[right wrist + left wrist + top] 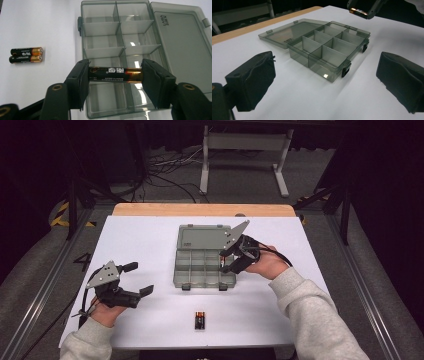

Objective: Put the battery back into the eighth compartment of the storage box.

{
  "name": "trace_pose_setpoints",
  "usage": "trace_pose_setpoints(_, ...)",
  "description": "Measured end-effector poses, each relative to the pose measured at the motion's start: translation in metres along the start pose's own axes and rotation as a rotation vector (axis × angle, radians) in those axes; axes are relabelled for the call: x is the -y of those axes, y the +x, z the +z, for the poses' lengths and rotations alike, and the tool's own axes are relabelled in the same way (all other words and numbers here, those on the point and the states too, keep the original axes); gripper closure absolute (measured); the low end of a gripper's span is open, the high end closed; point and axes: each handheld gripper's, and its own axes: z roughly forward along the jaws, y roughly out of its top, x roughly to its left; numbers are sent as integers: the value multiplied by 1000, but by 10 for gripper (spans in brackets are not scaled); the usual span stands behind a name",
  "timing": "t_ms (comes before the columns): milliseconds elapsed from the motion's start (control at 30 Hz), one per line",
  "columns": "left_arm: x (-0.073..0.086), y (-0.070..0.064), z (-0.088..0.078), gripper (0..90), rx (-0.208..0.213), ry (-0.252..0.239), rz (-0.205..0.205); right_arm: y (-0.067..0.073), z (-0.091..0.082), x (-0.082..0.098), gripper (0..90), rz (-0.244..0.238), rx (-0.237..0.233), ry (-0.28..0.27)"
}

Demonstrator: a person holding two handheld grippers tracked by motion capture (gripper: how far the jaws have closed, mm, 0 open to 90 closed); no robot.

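Item: your right gripper point(115, 75) holds one battery point(115, 74) end to end, a pad on each tip, above the near right part of the compartment box point(192, 275). In the right gripper view the battery's long axis runs straight across between the jaws, level, with the copper-coloured end toward the picture's right and the black end toward its left. In the high view your hand and the grey plate cover this battery almost wholly; the left gripper view cuts it off at the top edge, leaving only a copper tip point(358, 11) in the jaws.

Item: box, smoky clear plastic, lid point(202, 237) lying open flat on the far side, dividers upright. Which compartment lies under the battery — hard to make out, since the jaws hide the cells beneath.

Item: two spare batteries point(199, 320), side by side and touching, on the white bench point(140, 240) near its front edge, well apart from the box. In the high view they point near-to-far; their label print is too small there, readable only partly in the right gripper view.

Item: your left gripper point(137, 279) — jaws wide, nothing between them, resting at the near left of the bench.
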Motion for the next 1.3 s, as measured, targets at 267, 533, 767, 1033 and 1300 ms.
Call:
trace_pose_setpoints(267, 0, 1, -1, 27, -4, 1, 2, -5, 12, 7, 414, 7, -19, 27)
trace_pose_setpoints(533, 0, 1, 0, 27, -3, 1, 2, -7, 21, 14, 414, 14, -38, 48)
trace_pose_setpoints(767, 0, 1, -1, 27, -1, 3, -1, -7, 28, 18, 414, 17, -46, 70)
trace_pose_setpoints(1033, 0, 1, -1, 27, -2, 2, -1, -7, 33, 20, 414, 14, -58, 95)
trace_pose_setpoints(1300, 0, 1, -1, 27, -1, 3, -2, -7, 37, 20, 414, 5, -69, 113)
